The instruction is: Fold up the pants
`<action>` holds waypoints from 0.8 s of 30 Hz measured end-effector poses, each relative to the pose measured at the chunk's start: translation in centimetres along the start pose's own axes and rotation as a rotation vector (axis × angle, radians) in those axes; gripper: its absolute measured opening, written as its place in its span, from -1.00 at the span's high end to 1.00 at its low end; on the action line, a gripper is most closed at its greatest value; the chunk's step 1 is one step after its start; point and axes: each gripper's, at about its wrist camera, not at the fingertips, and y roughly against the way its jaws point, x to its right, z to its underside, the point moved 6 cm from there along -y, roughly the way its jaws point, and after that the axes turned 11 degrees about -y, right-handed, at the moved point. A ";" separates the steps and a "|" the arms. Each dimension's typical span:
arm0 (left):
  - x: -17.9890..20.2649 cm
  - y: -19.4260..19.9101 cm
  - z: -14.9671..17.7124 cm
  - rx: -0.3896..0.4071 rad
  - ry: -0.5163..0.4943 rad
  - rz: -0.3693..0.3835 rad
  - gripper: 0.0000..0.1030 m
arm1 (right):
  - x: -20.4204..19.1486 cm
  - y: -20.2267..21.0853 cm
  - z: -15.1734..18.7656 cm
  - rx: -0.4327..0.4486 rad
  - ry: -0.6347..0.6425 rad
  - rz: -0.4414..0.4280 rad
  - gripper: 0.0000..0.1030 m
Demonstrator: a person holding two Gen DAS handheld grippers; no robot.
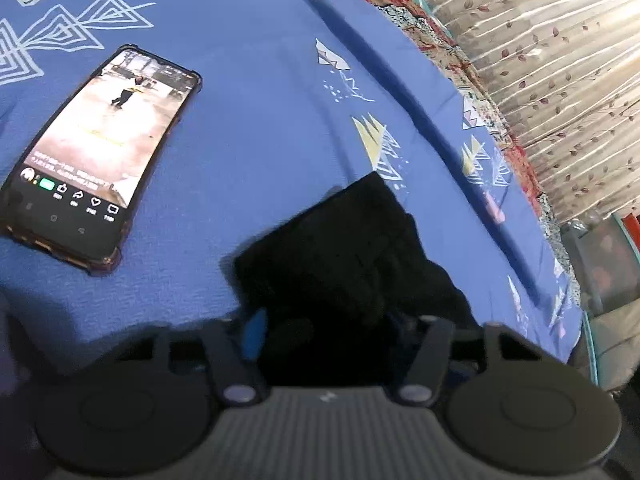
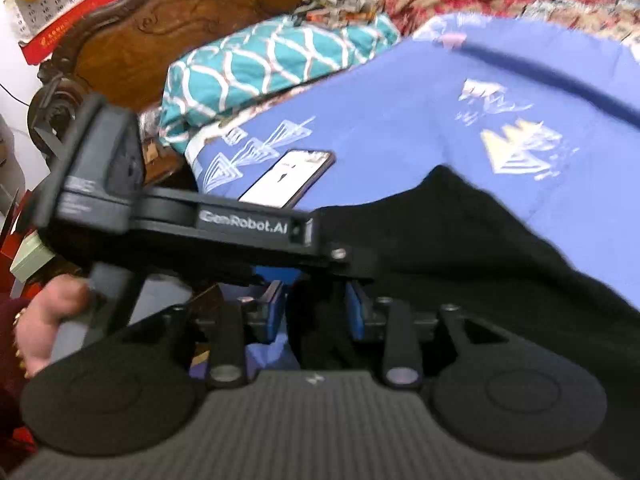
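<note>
The pants (image 2: 460, 248), a black garment, are seen lying bunched on the blue patterned bedsheet (image 1: 256, 80) of a bed, with one end drawn up toward both wrist cameras; a lit phone (image 1: 96, 152) is left on the sheet, apart from the cloth. The fabric is judged to be soft, limp and light, neither fragile nor slippery; no shape will be kept by it unaided, so an edge or corner, such as a hem or the waistband, is best pinched, with the layers gathered together so that none slips free.

The left tongs (image 1: 336, 332) are seen closed to a narrow gap with black cloth filling the space between the blue pads; they are taken to be clamped on the pants. The right tongs (image 2: 316, 312) are likewise held nearly together, with a dark fold of the pants caught between their blue pads (image 2: 356, 316); the grip is judged secure, though blur softens the detail. In the right wrist view the left tongs (image 2: 352, 258) are seen just beside the right ones, both set at the same end of the garment; a teal pillow (image 2: 272, 60) and a carved wooden headboard (image 2: 168, 12) are seen beyond.
</note>
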 end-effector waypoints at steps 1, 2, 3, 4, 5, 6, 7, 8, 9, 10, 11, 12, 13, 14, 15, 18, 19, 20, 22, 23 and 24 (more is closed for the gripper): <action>0.0 0.0 0.0 0.002 0.002 -0.001 0.14 | 0.5 0.9 0.1 0.016 -0.005 0.014 0.30; 0.0 0.1 0.1 0.007 0.001 -0.001 0.20 | 1.3 1.8 0.2 0.034 -0.017 0.034 0.30; 0.1 0.2 0.1 0.011 -0.003 -0.002 0.22 | 2.2 2.8 0.3 0.052 -0.036 0.055 0.29; 0.1 0.4 0.3 0.017 -0.008 -0.004 0.28 | 3.1 3.8 0.5 0.071 -0.059 0.077 0.29; 0.2 0.7 0.3 0.024 -0.016 -0.008 0.33 | 4.2 5.0 0.7 0.091 -0.089 0.101 0.29; 0.3 1.0 0.2 0.035 -0.020 -0.008 0.36 | 5.3 6.2 1.0 0.108 -0.118 0.124 0.29; 0.2 1.4 0.1 0.044 -0.017 -0.002 0.39 | 6.4 7.5 1.3 0.131 -0.150 0.153 0.29; 0.0 1.6 0.0 0.048 -0.009 0.005 0.40 | 7.6 9.1 1.6 0.157 -0.186 0.183 0.30; -0.1 1.7 0.0 0.045 0.000 0.014 0.40 | 8.8 10.8 2.0 0.184 -0.225 0.210 0.30; -0.2 1.6 0.0 0.040 0.002 0.017 0.40 | 10.3 12.9 2.5 0.223 -0.279 0.241 0.30; -0.3 1.5 0.1 0.034 0.004 0.015 0.39 | 11.6 14.8 3.2 0.259 -0.333 0.267 0.30; -0.4 1.4 0.1 0.030 0.007 0.012 0.38 | 13.2 17.1 4.0 0.302 -0.397 0.301 0.30; -0.4 1.3 0.2 0.027 0.014 0.009 0.30 | 14.9 19.6 4.9 0.349 -0.463 0.343 0.30; -0.4 1.2 0.2 0.024 0.026 0.005 0.16 | 17.0 22.9 6.3 0.412 -0.543 0.400 0.30; -0.5 1.1 0.3 0.020 0.040 0.001 0.11 | 18.8 25.9 7.6 0.469 -0.613 0.454 0.30; -0.2 0.6 0.2 0.009 0.062 -0.010 -0.03 | 23.8 35.8 13.1 0.678 -0.871 0.618 0.26; 0.0 0.4 0.1 0.007 0.059 -0.019 -0.04 | 24.9 38.8 15.2 0.752 -0.952 0.657 0.26; 0.3 0.3 0.1 0.006 0.054 -0.027 -0.04 | 25.8 41.7 17.4 0.827 -1.028 0.687 0.26; 0.6 0.2 -0.1 0.008 0.043 -0.050 0.08 | 26.9 45.6 21.0 0.929 -1.139 0.727 0.26; 0.7 0.2 -0.2 0.009 0.042 -0.061 0.20 | 27.4 46.9 22.6 0.956 -1.178 0.749 0.26; 0.7 0.2 -0.2 0.009 0.048 -0.063 0.24 | 27.8 47.5 23.6 0.965 -1.199 0.765 0.26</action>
